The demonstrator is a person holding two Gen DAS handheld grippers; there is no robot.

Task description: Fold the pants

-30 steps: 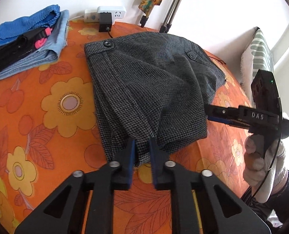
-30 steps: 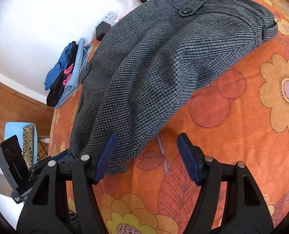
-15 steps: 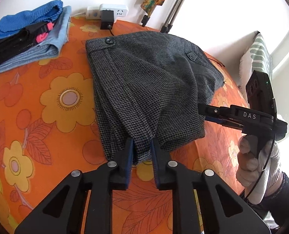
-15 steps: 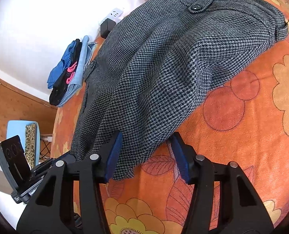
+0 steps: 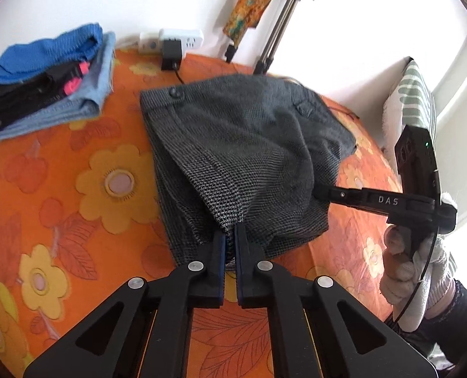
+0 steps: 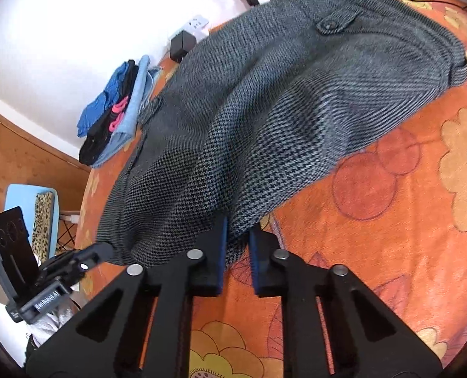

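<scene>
On orange sheet (image 5: 76, 220), pants (image 5: 239, 145) hem pinched.

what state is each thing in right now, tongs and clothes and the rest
left tongs: just closed, shut on the near hem of the pants
right tongs: just closed, shut on the near hem, further along
grey pants: folded over, near edge gathered and lifted off the orange flowered cover
clothes stack: folded, piled by the wall
black charger: plugged into the white power strip
</scene>
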